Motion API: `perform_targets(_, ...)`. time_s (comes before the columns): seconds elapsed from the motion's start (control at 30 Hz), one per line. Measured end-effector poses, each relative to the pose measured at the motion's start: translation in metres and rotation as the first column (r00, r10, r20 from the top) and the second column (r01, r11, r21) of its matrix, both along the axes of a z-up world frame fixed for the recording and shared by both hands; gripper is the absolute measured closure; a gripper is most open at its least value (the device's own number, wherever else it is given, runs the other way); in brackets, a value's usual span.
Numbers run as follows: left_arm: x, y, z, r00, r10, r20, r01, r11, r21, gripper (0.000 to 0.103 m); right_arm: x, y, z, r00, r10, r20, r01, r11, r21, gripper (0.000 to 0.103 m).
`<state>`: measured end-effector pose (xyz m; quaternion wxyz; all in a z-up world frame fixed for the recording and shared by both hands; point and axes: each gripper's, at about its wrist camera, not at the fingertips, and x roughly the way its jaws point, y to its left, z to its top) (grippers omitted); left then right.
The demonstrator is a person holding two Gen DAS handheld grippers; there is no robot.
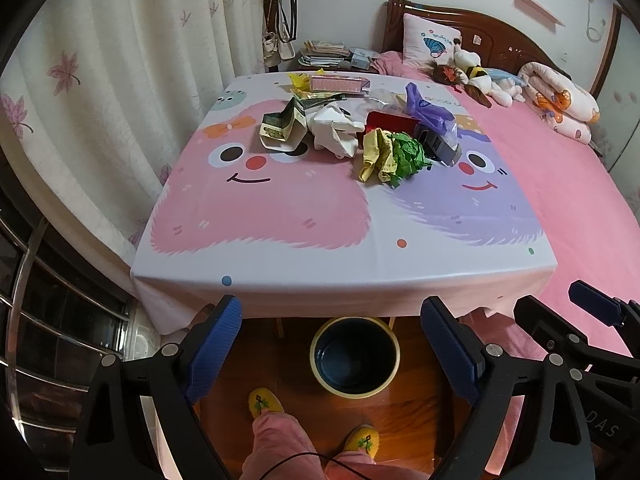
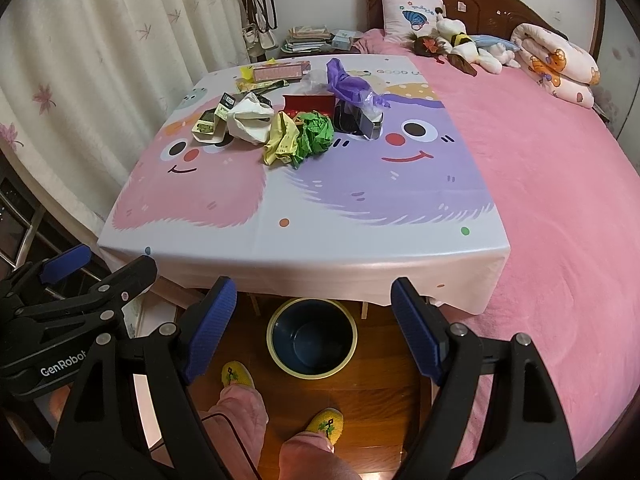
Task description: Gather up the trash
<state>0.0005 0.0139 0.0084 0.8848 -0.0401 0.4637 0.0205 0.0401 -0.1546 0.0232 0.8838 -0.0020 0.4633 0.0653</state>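
A heap of trash lies on the far half of the cartoon tablecloth: crumpled green paper, a yellow wrapper, a white bag, a green-print carton, a red box, a purple plastic bag and a pink box. The same green paper and white bag show in the right wrist view. A dark bin with a cream rim stands empty on the floor by the table's near edge. My left gripper and right gripper hang open above the bin, holding nothing.
A bed with a pink cover runs along the table's right side, with plush toys and a rolled quilt at its head. Curtains hang on the left. A person's pink-trousered legs and yellow slippers stand on the wooden floor beside the bin.
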Motion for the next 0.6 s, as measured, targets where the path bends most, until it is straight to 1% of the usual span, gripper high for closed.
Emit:
perform_targets(0.27,-0.0015,0.0109,-0.0012,1.0,0.001,0.003,-0.001,1.0,0.001,0.011,0.0009,0.003,-0.0017,1.0,0.0,-0.003,0.0,1.0,0.001,0.025)
perform_targets(0.6,-0.001,0.0057,-0.0014,1.0,0.001,0.001,-0.001,1.0,0.005,0.011,0.0019,0.0028,-0.0024,1.0,0.002,-0.006,-0.002,1.0,0.003,0.025)
